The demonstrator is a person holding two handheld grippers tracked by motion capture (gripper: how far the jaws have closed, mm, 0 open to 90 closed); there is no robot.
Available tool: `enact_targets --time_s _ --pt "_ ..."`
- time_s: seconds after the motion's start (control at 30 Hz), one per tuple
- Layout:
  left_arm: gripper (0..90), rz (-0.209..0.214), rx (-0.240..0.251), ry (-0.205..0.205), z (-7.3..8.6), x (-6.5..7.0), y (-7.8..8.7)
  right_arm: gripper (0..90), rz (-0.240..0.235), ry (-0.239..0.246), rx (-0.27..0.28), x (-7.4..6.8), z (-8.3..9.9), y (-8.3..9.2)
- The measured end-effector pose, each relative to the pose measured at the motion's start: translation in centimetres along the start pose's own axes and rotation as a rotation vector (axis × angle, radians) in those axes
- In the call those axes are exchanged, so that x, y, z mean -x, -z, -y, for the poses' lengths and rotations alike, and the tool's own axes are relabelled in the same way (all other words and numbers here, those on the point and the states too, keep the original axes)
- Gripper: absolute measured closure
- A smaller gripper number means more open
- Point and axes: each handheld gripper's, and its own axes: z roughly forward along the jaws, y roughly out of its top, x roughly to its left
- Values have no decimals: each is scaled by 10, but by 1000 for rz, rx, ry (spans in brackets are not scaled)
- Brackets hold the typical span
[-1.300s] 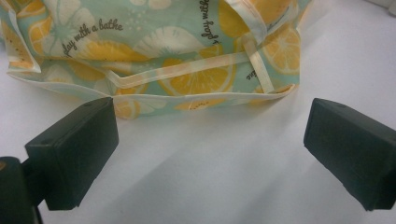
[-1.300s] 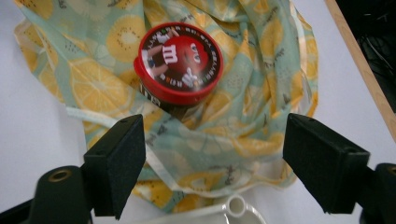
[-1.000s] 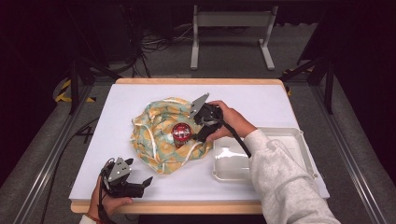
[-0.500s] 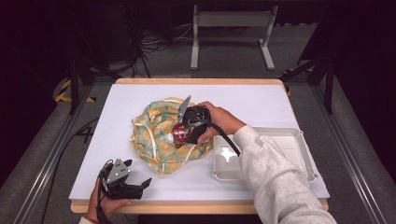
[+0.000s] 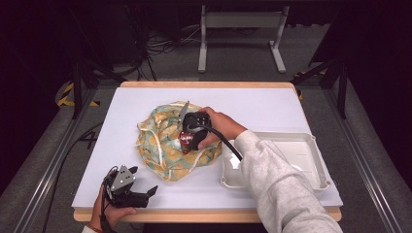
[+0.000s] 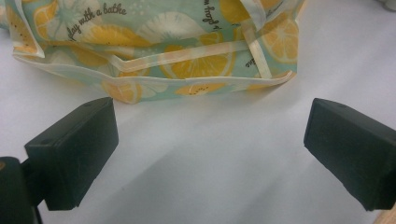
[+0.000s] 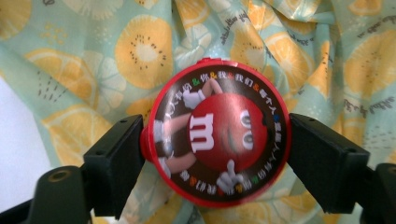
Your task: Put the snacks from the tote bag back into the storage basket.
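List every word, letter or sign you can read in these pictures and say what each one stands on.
"play with a bathe": printed on the mint-green cloth bag with orange slices, legible in the left gripper view.
"m": white letter on the red candy figure on the round red tin between the right gripper pads.
Ring of Chinese characters with "&" signs round the tin's rim: too small to read surely.
Further script on the cloth in the right gripper view: blurred.

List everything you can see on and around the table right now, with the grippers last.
Candy tin: one, red round, cartoon lid, on the bag.
Cloth bag: one, mint with orange slices, table centre.
Tray: one, white, right side of the table.
Table: one, white top, wood edge.
Metal stand: one, grey, on the floor behind.
Left gripper: black, open, near front edge.
Right gripper: black, jaws just closing, pads against the tin's rim.
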Motion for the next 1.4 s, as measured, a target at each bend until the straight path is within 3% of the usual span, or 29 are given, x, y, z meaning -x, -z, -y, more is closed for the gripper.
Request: enact_targets --time_s 0.57,1.4 --pt "37 3 -10 5 1 1 -1 239 13 -20 18 4 1 -1" --pt "38 0 -16 3 1 1 -1 240 54 -14 59 1 -1 27"
